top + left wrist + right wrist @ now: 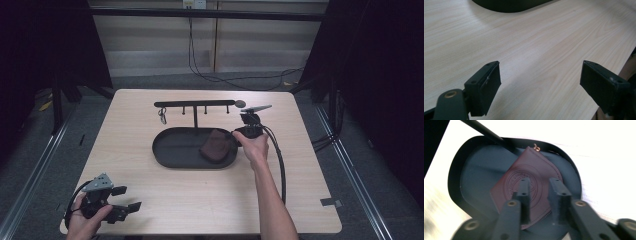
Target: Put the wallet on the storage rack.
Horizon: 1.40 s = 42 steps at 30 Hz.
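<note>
Your right gripper [539,192], jaws narrow, over pouch [529,182]: may skid off flat leather. Left gripper [540,82] wide, idle.

The left gripper [116,199] sat low at the person's near left, held in the left hand [86,220], its 2 jaws spread wide. The right forearm reached forward; the right gripper [539,192] pointed down, jaws narrowly parted.
</note>
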### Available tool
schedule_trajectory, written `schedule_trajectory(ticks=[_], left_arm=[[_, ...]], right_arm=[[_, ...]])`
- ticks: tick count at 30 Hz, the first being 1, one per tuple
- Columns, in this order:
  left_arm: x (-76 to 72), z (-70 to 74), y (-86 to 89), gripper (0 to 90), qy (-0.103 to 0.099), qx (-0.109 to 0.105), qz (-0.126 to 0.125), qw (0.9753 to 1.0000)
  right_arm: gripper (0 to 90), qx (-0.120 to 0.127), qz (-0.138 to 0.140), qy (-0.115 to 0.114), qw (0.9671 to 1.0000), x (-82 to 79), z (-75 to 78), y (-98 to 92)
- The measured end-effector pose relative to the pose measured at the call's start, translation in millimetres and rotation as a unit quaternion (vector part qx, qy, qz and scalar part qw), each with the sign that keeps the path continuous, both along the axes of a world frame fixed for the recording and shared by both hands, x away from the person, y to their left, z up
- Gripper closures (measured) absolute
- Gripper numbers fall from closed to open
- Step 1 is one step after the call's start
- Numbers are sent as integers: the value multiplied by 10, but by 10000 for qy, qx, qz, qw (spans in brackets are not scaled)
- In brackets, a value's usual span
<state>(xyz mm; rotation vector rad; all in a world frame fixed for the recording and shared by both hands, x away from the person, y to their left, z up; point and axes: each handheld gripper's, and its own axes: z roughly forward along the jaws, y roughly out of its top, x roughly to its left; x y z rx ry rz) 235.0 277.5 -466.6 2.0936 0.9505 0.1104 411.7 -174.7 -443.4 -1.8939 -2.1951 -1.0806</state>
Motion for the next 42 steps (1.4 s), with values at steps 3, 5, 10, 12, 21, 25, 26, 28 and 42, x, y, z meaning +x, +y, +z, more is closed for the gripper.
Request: schedule_trajectory(ticks=[3,5,10,12,21,25,26,28,42], left_arm=[[2,0,-4,167,8,19,-15,10000],[1,-1,-8,167,3,24,-12,10000],[3,-1,-4,167,-21,1,-6,10000],[3,2,-1,167,-25,-52,1,10000],[7,-2,4,167,-28,-62,49,10000],[10,-1,8,167,-17,-76,71,9999],[10,-1,8,167,-19,-67,82,9999],[12,-2,7,167,-11,-63,86,9999],[18,-1,24,167,9,-101,120,9999]], right_arm=[[616,-23,43,-144,9999,-27,16,16],[551,12,58,-272,9996,-51,31,13],[438,3,154,-424,9990,-112,89,-5],[393,5,158,-505,9986,-140,130,-12],[220,-210,262,-646,9973,-262,247,-54],[196,-193,316,-790,9962,-332,286,-85],[189,-184,314,-858,9956,-363,300,-100],[177,-161,307,-893,9954,-405,301,-120],[155,-257,230,-1136,9929,-737,274,-291]])
